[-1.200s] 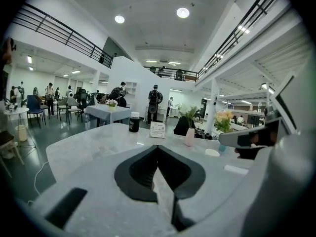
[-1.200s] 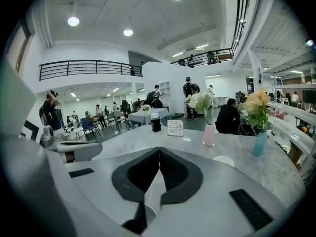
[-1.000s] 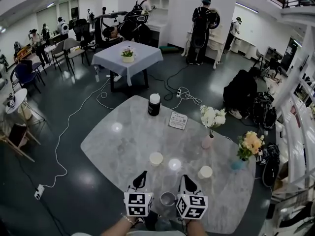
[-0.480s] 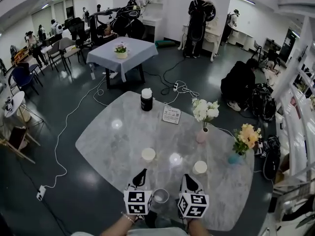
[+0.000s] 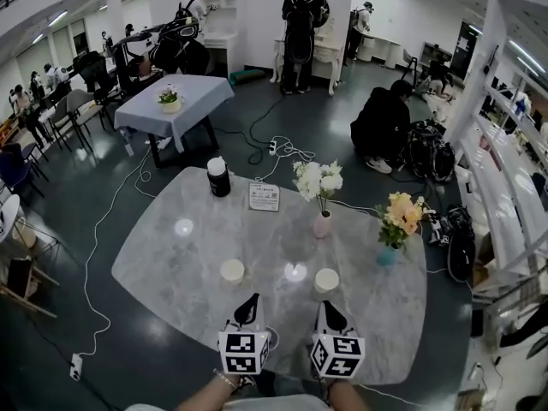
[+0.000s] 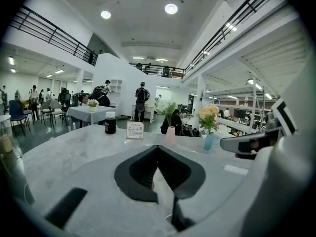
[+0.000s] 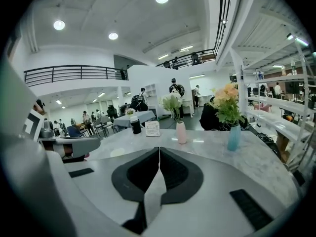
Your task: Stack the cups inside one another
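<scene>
Grey marble table in an open hall, bearing two pale cups in plain view, one dark jar, one card and two flower vases, pink vase and blue vase. Left cup and right cup stand well apart, unstacked. Left gripper and right gripper hover nearer the table edge, each with jaws pressed together on nothing.
</scene>
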The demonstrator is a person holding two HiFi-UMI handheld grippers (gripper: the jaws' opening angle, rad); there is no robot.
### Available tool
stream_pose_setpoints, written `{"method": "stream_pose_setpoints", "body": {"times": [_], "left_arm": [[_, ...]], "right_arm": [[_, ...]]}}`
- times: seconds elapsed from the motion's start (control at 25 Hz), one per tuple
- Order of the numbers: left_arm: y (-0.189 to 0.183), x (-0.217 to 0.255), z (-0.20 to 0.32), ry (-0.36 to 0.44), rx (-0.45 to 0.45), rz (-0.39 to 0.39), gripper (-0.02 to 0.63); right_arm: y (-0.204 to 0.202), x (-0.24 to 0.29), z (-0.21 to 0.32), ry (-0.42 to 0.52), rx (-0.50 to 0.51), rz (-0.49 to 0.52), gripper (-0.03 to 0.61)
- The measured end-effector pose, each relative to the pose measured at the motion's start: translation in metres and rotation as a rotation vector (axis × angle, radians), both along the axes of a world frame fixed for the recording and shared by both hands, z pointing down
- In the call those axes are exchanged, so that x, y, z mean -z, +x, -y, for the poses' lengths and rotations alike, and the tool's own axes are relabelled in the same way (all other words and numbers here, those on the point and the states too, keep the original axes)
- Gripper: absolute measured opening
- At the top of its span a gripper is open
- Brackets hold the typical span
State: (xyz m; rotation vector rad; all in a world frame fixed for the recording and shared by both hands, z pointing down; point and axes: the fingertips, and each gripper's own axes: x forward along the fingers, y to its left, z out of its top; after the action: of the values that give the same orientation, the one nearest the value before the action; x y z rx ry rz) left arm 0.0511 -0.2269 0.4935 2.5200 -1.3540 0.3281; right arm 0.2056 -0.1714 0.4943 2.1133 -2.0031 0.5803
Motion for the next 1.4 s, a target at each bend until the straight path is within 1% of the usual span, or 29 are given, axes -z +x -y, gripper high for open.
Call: {"method": "stream_pose_setpoints", "body": {"times": [0.2, 0.4, 0.6, 0.76, 0.96, 1.12, 1.24, 1.4], "left_arm": [[0.025, -0.004, -0.006, -0.005, -0.060, -0.003, -0.003], [0.046, -0.007, -0.011, -0.017, -0.104, -0.003, -0.003], [0.053, -0.012, -0.009, -0.029, -0.112, 0.006, -0.003], [0.060, -0.009, -0.002, -0.038, -0.105, -0.003, -0.003], [0.068, -0.011, 0.007, -0.040, -0.105, 0.012, -0.003], [0.078, -0.016, 0.013, -0.048, -0.115, 0.022, -0.003], [0.083, -0.022, 0.018, -0.057, -0.119, 0.031, -0.003], [0.086, -0.028, 0.024, -0.077, -0.119, 0.026, -0.003]], "right_arm": [[0.022, -0.005, -0.014, -0.002, -0.068, -0.009, 0.008], [0.040, -0.012, -0.022, -0.008, -0.102, 0.009, 0.009], [0.050, -0.025, -0.020, -0.017, -0.119, 0.033, 0.009], [0.057, -0.032, -0.012, -0.026, -0.117, 0.034, 0.009], [0.064, -0.045, -0.002, -0.041, -0.114, 0.052, 0.011], [0.068, -0.059, 0.005, -0.061, -0.110, 0.069, 0.049], [0.071, -0.070, 0.012, -0.076, -0.107, 0.078, 0.061], [0.071, -0.087, 0.020, -0.098, -0.092, 0.089, 0.103]]}}
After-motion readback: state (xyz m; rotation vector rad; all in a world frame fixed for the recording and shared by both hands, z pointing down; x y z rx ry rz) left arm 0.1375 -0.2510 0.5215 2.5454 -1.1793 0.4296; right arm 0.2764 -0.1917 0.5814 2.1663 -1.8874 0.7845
